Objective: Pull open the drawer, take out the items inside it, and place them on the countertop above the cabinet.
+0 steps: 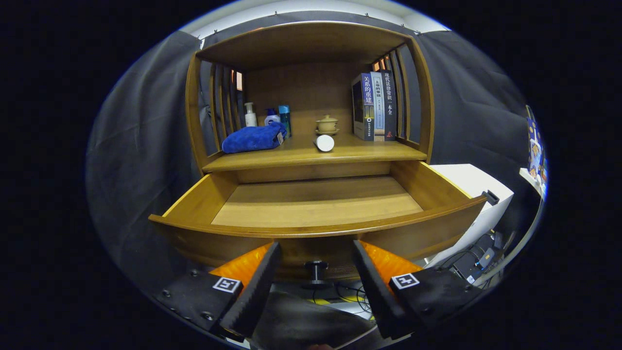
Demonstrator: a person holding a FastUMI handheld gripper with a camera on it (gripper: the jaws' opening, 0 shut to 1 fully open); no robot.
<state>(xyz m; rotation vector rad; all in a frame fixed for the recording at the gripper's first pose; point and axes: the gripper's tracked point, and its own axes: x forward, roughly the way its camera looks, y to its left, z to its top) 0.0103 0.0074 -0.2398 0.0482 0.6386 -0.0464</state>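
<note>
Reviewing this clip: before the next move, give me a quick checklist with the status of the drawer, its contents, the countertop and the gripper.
1. Drawer pulled open: ok.
2. Drawer holds items left to take out: not ok, visible floor is bare.
3. Items on countertop: ok, blue towel and white cylinder lie there.
4. Hand-held gripper open, holding nothing: ok.
5. Drawer knob between the fingers, untouched: ok.

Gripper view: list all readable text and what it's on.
"关系的重建": spine of the left book on the shelf.
"现代法律常识一本全": spine of the right book.
Middle book: spine print too small to read.
Bottles behind the blue towel: print too small to read.
Hand-held gripper, open with the drawer knob between its fingers: square coded markers, no words.
</note>
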